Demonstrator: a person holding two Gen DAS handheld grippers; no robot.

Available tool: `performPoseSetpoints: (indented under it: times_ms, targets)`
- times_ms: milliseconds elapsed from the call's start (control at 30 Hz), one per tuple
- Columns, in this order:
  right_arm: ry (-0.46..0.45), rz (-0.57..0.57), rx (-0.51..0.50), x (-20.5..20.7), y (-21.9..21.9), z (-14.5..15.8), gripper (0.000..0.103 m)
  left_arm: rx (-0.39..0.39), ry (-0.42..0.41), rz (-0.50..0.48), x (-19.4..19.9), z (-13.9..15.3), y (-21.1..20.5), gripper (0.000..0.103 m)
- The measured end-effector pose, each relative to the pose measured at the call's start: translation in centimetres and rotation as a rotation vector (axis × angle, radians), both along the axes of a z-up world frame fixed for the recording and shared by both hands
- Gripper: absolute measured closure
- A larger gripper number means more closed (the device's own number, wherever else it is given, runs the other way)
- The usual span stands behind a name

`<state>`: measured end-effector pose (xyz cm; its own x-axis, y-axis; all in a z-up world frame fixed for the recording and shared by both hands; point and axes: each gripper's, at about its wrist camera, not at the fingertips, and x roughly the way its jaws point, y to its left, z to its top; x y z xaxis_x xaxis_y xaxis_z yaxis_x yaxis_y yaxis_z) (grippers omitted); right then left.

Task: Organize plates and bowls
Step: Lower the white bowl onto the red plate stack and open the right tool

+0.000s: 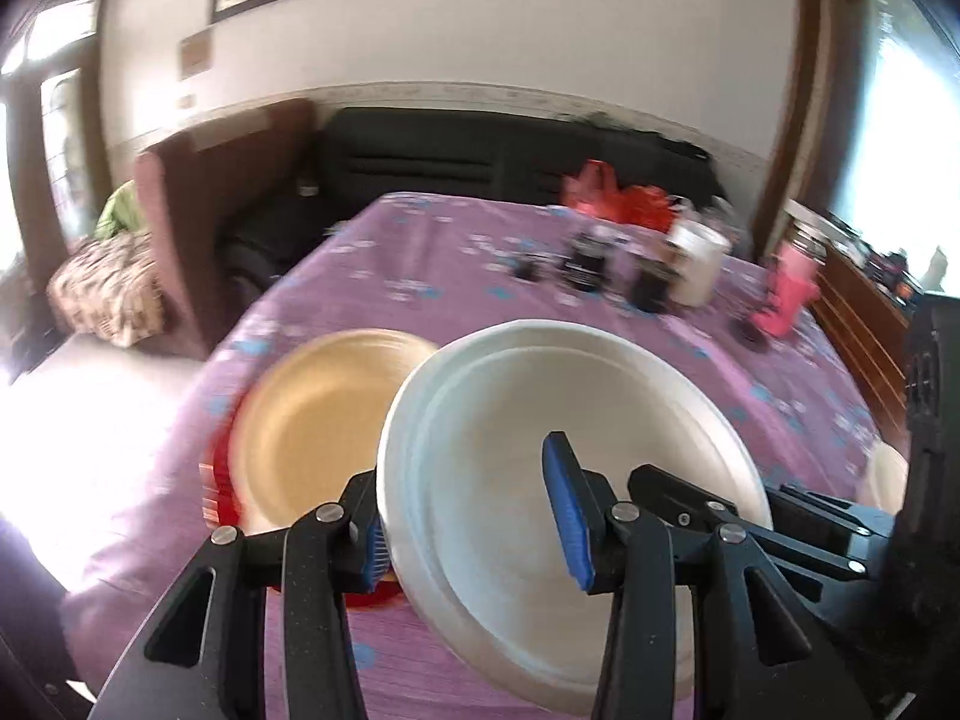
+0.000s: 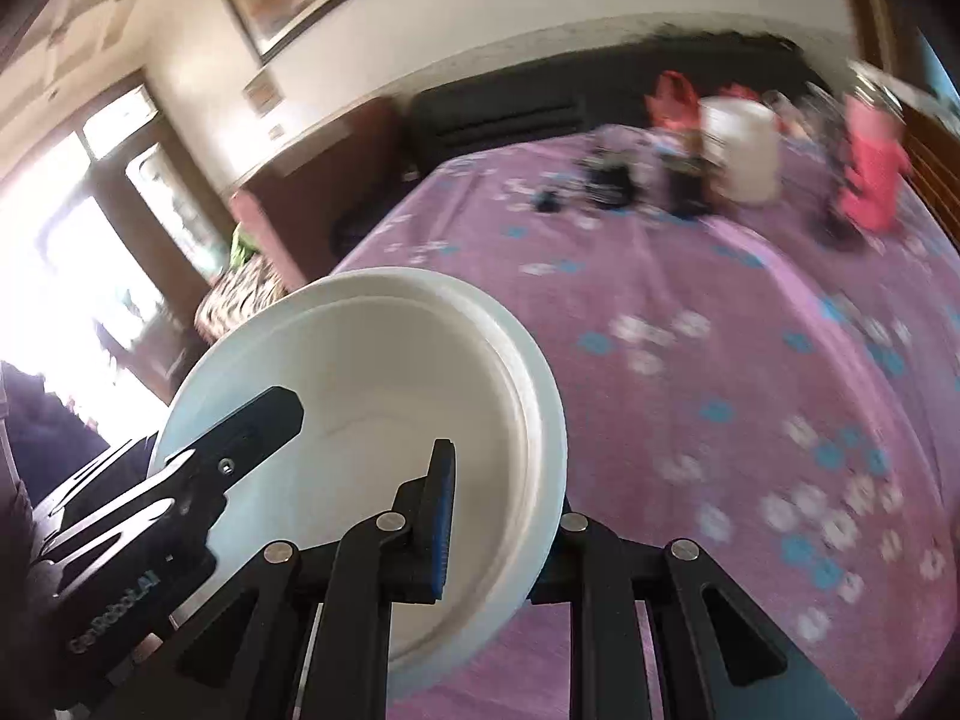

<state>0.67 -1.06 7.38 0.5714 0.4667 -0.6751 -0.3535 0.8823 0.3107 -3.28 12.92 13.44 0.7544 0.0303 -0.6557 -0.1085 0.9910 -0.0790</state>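
Observation:
A white plate (image 1: 540,384), possibly a stack of two, hangs tilted above the purple tablecloth (image 1: 420,252). My left gripper (image 1: 465,492) is shut on its near rim, one blue pad inside the dish and the other behind the edge. In the right wrist view the same white plate (image 2: 372,360) fills the lower left, and my right gripper (image 2: 507,480) is shut on its right rim, the outer finger hidden behind it. Each gripper also shows in the other's view: the right gripper (image 1: 750,510) and the left gripper (image 2: 240,438). A tan plate (image 1: 318,420) lies on red plates (image 1: 216,480) at the left.
At the far end of the table stand dark jars (image 1: 585,264), a white container (image 1: 696,264) and a pink bottle (image 1: 786,294). A pale dish (image 1: 888,474) peeks in at the right edge. Behind the table are a black sofa (image 1: 480,150) and a brown armchair (image 1: 222,180).

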Motion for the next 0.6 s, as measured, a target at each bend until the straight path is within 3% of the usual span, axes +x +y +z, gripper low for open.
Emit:
performPoseSetpoints:
  times_ms: [133,267,433,600]
  targets:
    - [0.022,0.071,-0.031,1.8,5.0,0.4,0.084,0.067,-0.006,0.106,1.2,0.2,4.3,0.057]
    - [0.022,0.116,-0.099,3.3,9.9,0.3,0.084,0.071,0.02,0.167,2.7,-0.7,7.6,0.056]
    - [0.02,0.118,-0.166,4.6,13.0,-0.5,0.085,0.086,0.079,0.211,4.8,-3.1,10.0,0.056]
    - [-0.019,0.102,-0.251,5.4,14.7,-1.2,0.085,0.047,0.104,0.22,5.4,-4.5,11.2,0.052]
